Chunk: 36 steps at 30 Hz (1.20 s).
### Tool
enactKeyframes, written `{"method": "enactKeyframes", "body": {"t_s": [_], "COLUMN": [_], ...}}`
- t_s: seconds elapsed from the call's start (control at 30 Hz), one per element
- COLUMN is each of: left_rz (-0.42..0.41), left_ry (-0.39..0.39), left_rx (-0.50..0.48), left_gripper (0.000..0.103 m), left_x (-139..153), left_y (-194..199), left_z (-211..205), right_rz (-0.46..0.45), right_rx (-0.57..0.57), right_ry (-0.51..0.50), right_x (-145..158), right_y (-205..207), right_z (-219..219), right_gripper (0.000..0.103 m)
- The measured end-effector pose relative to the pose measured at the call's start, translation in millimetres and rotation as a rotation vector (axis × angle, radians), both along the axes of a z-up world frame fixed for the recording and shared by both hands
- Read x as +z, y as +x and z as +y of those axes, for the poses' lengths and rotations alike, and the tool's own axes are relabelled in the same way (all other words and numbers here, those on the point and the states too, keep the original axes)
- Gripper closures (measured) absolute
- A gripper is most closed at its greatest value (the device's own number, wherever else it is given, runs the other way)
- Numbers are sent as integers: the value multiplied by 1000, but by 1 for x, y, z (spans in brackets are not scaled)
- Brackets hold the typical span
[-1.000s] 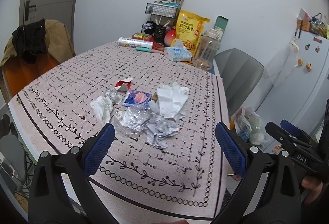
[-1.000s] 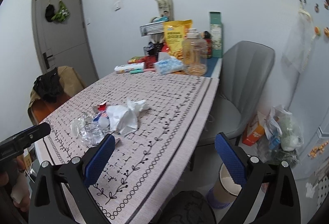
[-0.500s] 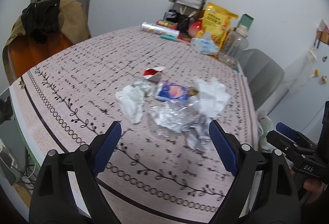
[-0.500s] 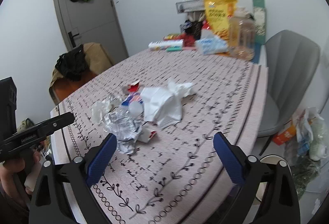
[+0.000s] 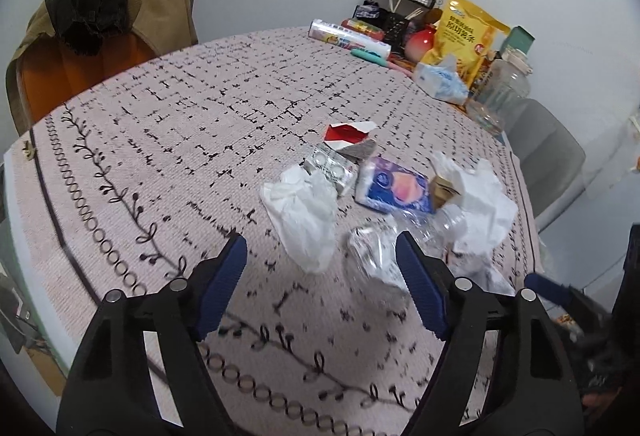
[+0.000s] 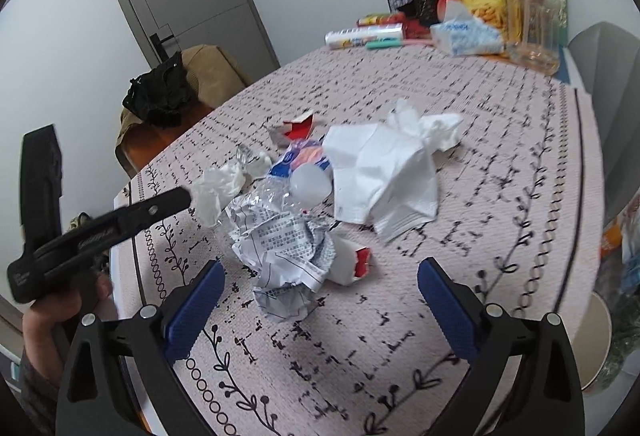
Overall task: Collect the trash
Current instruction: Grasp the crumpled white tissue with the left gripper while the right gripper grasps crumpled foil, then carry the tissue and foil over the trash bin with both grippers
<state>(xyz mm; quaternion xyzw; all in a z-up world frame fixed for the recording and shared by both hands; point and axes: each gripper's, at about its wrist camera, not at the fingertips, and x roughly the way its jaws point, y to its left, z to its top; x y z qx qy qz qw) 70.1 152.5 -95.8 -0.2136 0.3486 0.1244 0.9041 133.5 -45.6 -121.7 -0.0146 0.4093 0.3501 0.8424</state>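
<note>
Trash pile sits mid-surface on the pink patterned cloth, nearer the right edge in the left wrist view. Left hand-held gripper hangs over the near side of the pile, jaws apart w/ nothing pinched; they've just been closing in. White crumpled tissue lies between the blue pads, long axis running from far-left to near-right, tip pointing toward the camera. Just right of it, crushed clear plastic bottle, lying on its side, partly behind the right pad; in the right wrist view its white cap end faces the lens, body stretching away toward the left. Blue-purple packet lies flat beyond the bottle, long axis roughly left-right. Red-and-white torn carton at the far end of the pile, open end up. Big white tissue sheet spreads on the right side, touching the bottle.

Right hand-held gripper wide open, empty, hovering above the crumpled printed paper, which sits just beyond the pads & is not touched. Small red-white scrap pokes out beside that paper.

Snack bag, tissue pack & clear jar stand well apart at the far edge
</note>
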Motion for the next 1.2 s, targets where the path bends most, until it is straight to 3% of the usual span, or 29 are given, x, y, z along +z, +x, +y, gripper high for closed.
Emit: {"method": "enactKeyframes", "body": {"t_s": [0.17, 0.23, 0.27, 0.3, 0.4, 0.67, 0.7, 0.73, 0.83, 0.93, 1.2], "left_rz": [26, 68, 88, 108, 102, 80, 74, 65, 36, 9, -37], "left_ry": [-5, -11, -28, -46, -33, -5, 2, 10, 21, 19, 31], "left_rx": [0, -6, -10, -8, -4, 27, 29, 32, 44, 43, -19], "left_gripper": [30, 45, 67, 81, 93, 93, 93, 93, 93, 93, 93], "left_x": [-11, -21, -26, -31, -29, -16, -12, -8, 3, 12, 29], "left_y": [22, 32, 35, 37, 30, -5, -9, -13, -24, -28, -16], "left_z": [6, 9, 11, 13, 13, 8, 7, 6, 3, -4, -33], "right_rz": [23, 31, 33, 35, 53, 88, 92, 96, 109, 103, 62], "right_rx": [-2, -5, -5, -4, -1, -6, -4, 6, 39, 71, 74], "right_ry": [0, 1, -3, -8, -17, -24, -18, -6, -9, 7, 54], "right_x": [-5, -6, -8, -9, -13, -28, -29, -30, -30, -22, -1], "right_y": [3, 5, 6, 7, 10, 20, 22, 22, 19, 13, 0], "right_z": [4, 4, 5, 6, 9, 23, 24, 24, 25, 22, -3], "right_gripper": [8, 8, 8, 8, 8, 8, 13, 28, 59, 82, 88]}}
